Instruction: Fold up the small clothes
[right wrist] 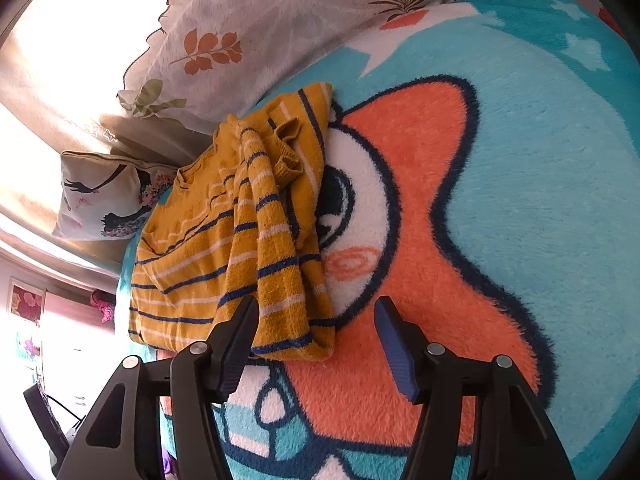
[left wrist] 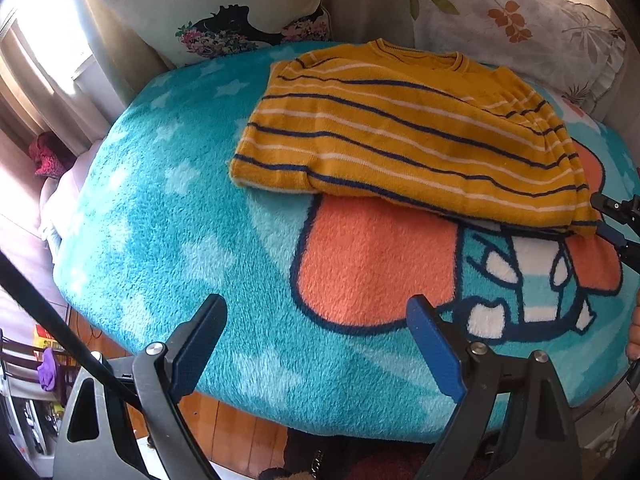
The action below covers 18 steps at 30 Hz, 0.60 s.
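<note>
A mustard-yellow sweater (left wrist: 400,132) with navy and white stripes lies flat on a teal fleece blanket (left wrist: 160,220), its sleeves folded in over the body. In the left wrist view my left gripper (left wrist: 316,308) hovers open over the blanket's orange patch, well short of the sweater's hem, with nothing between its fingers. At the right edge of that view my right gripper (left wrist: 600,216) is at the sweater's lower right corner. In the right wrist view the right gripper (right wrist: 316,308) stands open; the sweater's (right wrist: 192,248) folded corner lies between its fingers beside the left one, unpinched.
Two printed pillows (left wrist: 224,8) (left wrist: 500,20) lean against the back of the bed behind the sweater. The blanket (right wrist: 540,160) spreads wide to the right of the sweater. The bed's front edge drops to a wooden floor (left wrist: 224,420). A hand (left wrist: 634,332) shows at the far right.
</note>
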Available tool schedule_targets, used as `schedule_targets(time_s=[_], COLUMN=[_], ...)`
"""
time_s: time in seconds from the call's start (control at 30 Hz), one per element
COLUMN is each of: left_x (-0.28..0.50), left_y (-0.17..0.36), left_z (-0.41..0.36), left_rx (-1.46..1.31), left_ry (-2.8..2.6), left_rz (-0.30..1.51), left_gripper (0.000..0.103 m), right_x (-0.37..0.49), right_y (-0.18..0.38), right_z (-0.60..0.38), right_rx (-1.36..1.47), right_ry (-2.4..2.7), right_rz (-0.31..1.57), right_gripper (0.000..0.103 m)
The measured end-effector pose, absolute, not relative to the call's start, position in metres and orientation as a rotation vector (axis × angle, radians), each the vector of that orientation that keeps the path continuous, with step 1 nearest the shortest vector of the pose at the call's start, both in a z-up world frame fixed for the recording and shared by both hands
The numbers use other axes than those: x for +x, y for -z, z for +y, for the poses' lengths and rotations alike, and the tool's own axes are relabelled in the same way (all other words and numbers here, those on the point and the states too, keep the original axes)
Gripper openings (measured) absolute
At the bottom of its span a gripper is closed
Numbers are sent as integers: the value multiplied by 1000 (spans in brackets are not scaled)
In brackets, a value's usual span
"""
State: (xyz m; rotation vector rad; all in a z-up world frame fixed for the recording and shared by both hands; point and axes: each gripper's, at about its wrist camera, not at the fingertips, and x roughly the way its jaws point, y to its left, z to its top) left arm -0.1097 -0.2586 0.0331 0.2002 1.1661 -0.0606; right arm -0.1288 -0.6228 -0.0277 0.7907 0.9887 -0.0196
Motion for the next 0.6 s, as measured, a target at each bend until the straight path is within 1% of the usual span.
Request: schedule_targets(time_s=[0.4,0.6], left_x=[-111,-93], left_y=[-22,-22], left_z=[-256,-247], left_rx=[221,203], left_ry=[56,85], left_rz=[1215,1212], left_gripper=[90,90], right_x=[-125,-108], right_y=[34,33], right_z=[-627,-614], right_rx=[810,797], right_ry=[16,25], right_rz=[973,965], right_gripper=[66,66])
